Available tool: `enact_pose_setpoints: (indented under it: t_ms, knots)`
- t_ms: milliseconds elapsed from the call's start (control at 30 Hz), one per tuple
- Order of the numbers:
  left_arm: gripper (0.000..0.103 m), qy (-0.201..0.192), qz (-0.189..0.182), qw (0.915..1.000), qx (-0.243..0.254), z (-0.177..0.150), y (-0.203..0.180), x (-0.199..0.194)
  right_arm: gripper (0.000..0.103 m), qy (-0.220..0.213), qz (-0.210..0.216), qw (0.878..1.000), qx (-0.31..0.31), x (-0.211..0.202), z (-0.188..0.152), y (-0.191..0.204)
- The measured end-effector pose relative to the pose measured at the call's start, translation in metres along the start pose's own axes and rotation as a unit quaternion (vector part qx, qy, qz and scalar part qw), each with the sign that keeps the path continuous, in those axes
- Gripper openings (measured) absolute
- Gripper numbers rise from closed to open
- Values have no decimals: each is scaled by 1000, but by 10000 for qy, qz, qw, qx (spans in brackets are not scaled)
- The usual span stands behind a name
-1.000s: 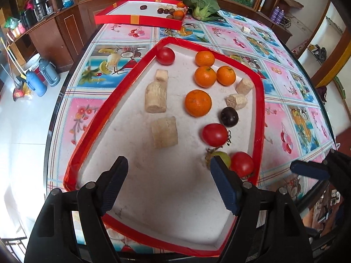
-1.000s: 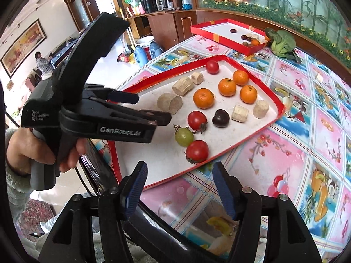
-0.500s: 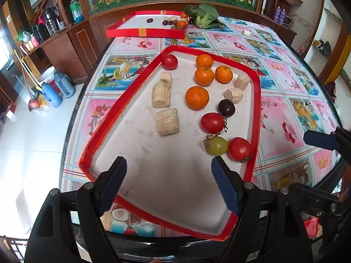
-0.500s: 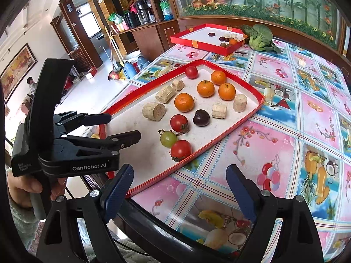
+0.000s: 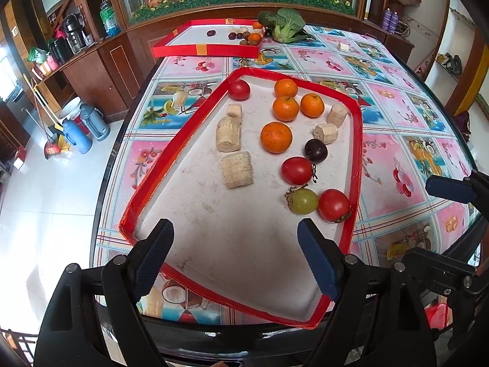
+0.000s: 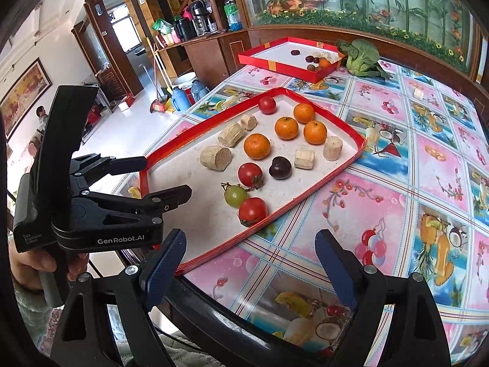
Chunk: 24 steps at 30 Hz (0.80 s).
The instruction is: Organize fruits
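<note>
A red-rimmed white tray (image 5: 357,140) (image 6: 336,169) holds several oranges (image 5: 276,137), three red tomatoes, one nearest (image 5: 333,204) (image 6: 252,211), a green tomato (image 5: 303,201) (image 6: 235,195), a dark plum (image 5: 316,150) (image 6: 280,167) and several cut cane pieces (image 5: 237,169). My left gripper (image 5: 235,246) is open and empty above the tray's near end; it also shows in the right wrist view (image 6: 166,177). My right gripper (image 6: 250,260) is open and empty over the table's near edge, right of the tray.
A second red tray (image 5: 195,49) (image 6: 275,64) at the far end holds a few small fruits. A leafy green vegetable (image 5: 282,26) (image 6: 362,56) lies beside it. The table has a fruit-print cloth (image 6: 397,183). Thermos jugs (image 5: 85,128) and brooms stand on the floor left.
Both grippers have pulled back and risen from the tray, so the fruit looks farther off. Both stay open. No fruit has moved.
</note>
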<state>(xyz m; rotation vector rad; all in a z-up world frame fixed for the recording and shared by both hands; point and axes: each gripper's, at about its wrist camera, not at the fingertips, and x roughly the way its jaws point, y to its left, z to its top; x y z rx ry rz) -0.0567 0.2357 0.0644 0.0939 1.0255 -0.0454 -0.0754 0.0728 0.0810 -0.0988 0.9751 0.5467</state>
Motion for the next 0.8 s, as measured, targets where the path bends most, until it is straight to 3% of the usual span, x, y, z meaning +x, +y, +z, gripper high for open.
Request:
enact_pose_setpoints:
  t_ms: [800]
  knots:
    - [84,21,59,9999,83,-5,-5,-4,88,-94,-28,9999,-26,-5,2,-1]
